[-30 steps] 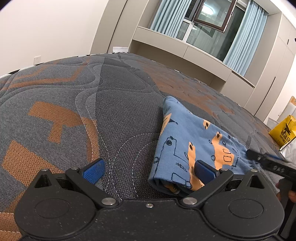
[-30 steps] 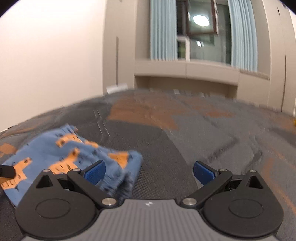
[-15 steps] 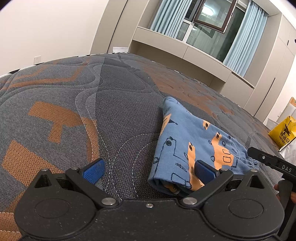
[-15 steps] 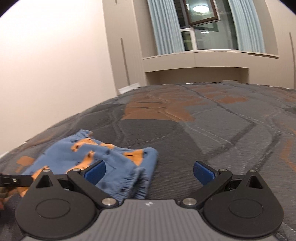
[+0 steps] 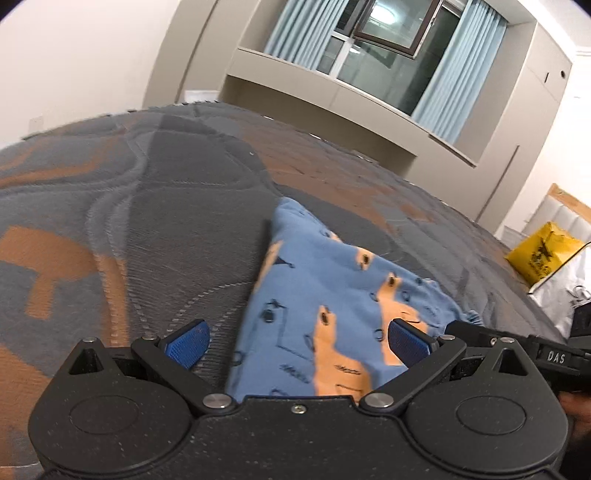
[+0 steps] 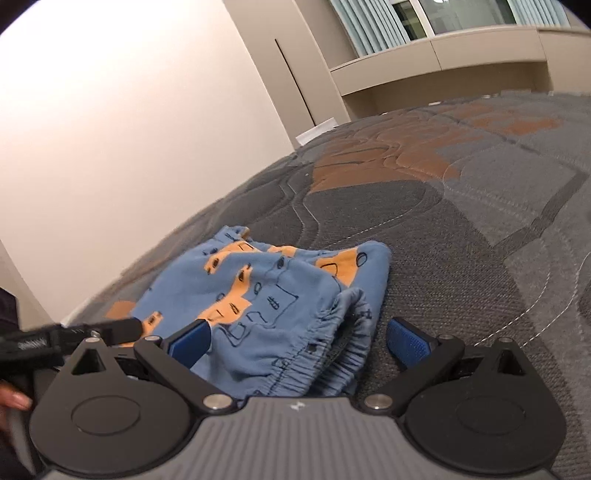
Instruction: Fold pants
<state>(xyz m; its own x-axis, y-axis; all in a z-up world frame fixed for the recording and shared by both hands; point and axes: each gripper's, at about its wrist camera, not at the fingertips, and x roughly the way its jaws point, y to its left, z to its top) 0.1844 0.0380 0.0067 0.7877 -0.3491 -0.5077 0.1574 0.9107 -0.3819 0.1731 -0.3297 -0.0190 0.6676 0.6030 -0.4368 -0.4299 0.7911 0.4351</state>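
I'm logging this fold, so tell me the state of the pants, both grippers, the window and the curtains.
Pants: folded into a small bundle, lying on the mattress.
Left gripper: open, holding nothing.
Right gripper: open, holding nothing.
Window: swung open.
Curtains: drawn aside.

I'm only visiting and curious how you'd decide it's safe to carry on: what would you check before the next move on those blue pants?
1. Left gripper jaws open: ok.
2. Right gripper jaws open: ok.
3. Pants lying folded on the quilted bed cover: ok.
4. Elastic waistband between the right jaws: ok.
5. Fold neat, edges aligned: not ok, the waistband end is bunched.
6. Grippers clear of each other: cannot tell.
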